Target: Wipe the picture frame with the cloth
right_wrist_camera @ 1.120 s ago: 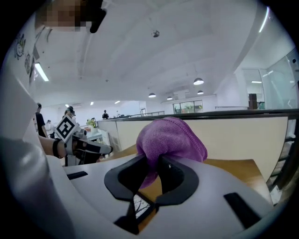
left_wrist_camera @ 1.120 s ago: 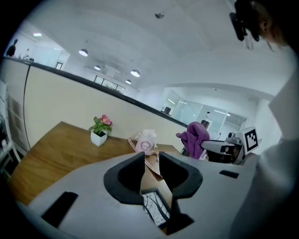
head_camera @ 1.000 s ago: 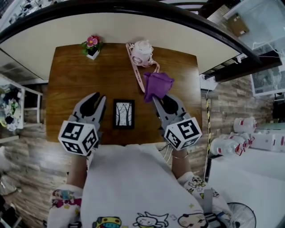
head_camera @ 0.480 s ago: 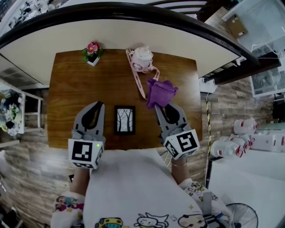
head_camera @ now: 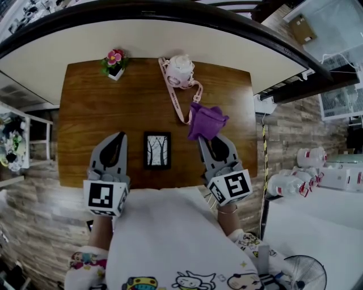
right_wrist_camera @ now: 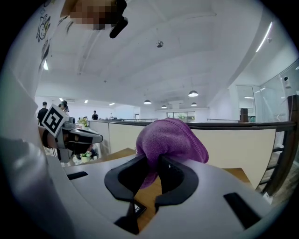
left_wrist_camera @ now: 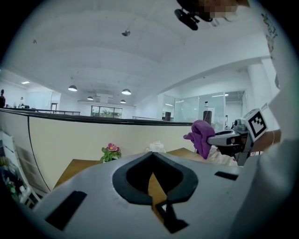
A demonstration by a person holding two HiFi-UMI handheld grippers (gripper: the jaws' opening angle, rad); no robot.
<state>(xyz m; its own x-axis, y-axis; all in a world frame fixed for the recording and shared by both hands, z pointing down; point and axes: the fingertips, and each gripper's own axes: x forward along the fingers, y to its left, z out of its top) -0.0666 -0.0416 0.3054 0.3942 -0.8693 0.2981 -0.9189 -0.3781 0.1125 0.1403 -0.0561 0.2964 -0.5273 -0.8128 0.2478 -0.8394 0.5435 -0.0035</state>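
Observation:
A small black picture frame with a tree drawing lies flat near the front of the brown table. To its left, my left gripper hovers shut; its jaws have just been closing with nothing between them. On the frame's right, my right gripper is shut on a bunched purple cloth, held above the table. The cloth and right gripper also show in the left gripper view.
A potted pink flower stands at the table's back left. A pale pink bag with a long strap lies at the back middle. A curved cream wall with a dark rail runs behind the table.
The left gripper's jaws have closed and it has rolled straighter. The right gripper with the cloth has barely moved.

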